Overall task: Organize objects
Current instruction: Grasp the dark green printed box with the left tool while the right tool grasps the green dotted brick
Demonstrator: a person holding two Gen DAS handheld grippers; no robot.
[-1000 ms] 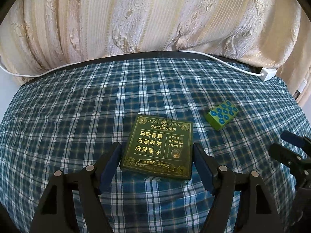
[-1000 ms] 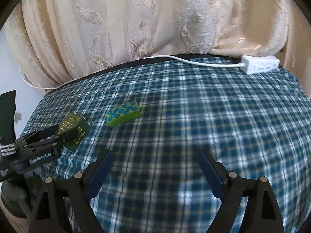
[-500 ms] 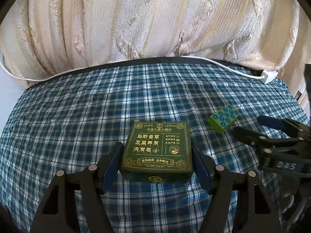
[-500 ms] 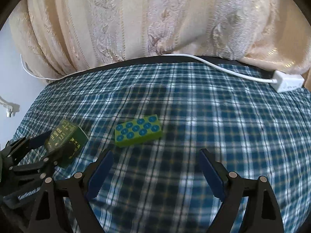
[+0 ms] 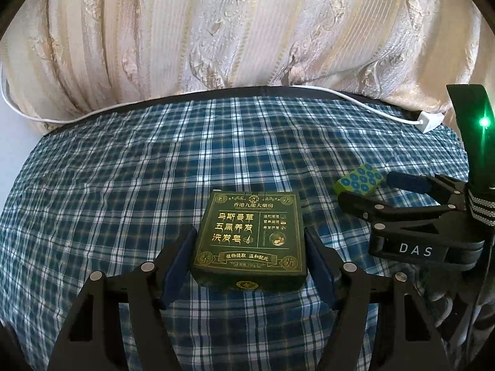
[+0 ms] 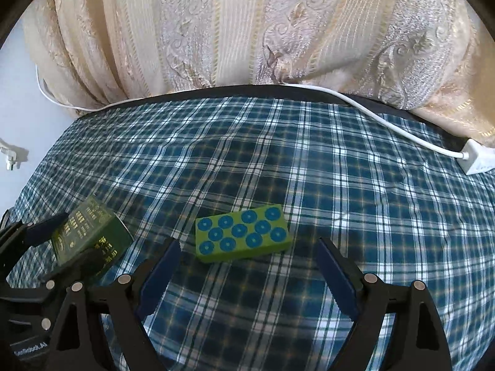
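A dark green box with gold lettering [image 5: 252,241] lies flat on the blue plaid cloth [image 5: 123,185]. My left gripper [image 5: 249,266] straddles it, a pad close to each side of the box; whether the pads touch it is unclear. The box and left gripper also show at the left of the right wrist view [image 6: 88,238]. A light green block with blue dots [image 6: 243,233] lies just ahead of my right gripper [image 6: 247,269], which is open and empty. In the left wrist view the block [image 5: 359,181] lies beside the right gripper's fingers [image 5: 402,182].
A white power strip [image 6: 479,159] with its cable [image 6: 371,114] lies at the back right of the cloth. A cream patterned curtain [image 5: 247,31] hangs behind the far edge. A white plug [image 6: 9,157] shows on the wall at left.
My left gripper moved forward so the green box is now between its pads. My right gripper swung left and closer to the dotted block, which now lies centred just ahead of its fingers.
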